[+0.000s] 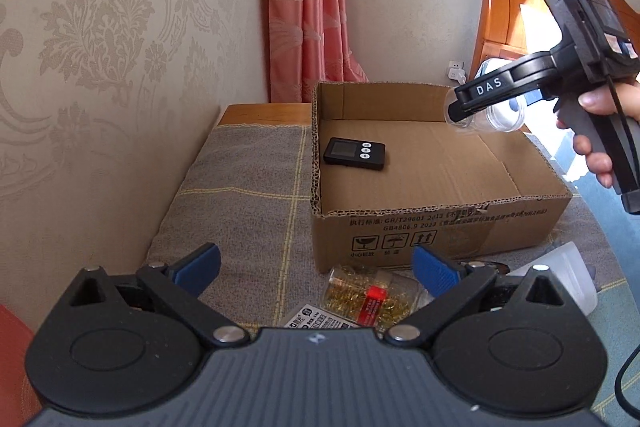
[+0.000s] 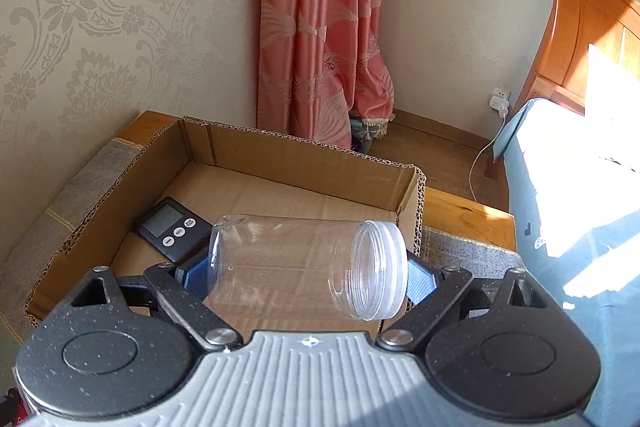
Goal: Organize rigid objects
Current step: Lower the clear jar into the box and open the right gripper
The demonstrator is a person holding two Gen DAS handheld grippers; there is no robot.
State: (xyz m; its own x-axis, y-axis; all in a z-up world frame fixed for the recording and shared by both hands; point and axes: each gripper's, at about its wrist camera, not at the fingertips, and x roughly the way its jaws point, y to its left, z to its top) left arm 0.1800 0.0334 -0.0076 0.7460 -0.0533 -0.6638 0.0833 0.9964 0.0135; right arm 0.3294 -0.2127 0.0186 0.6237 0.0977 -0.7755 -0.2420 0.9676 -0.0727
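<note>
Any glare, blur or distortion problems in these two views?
Left wrist view: sharp, evenly lit, fisheye bows the cardboard box edges. Right wrist view: sunlight blows out the bed at right; the clear jar stays readable, with small highlights.

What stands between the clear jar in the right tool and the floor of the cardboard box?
Nothing visible. The clear jar, gripped sideways in the right tool, hangs over the open cardboard box. The black timer lies near the box's left wall, beside the drop area; the cardboard under the jar is bare.
</note>
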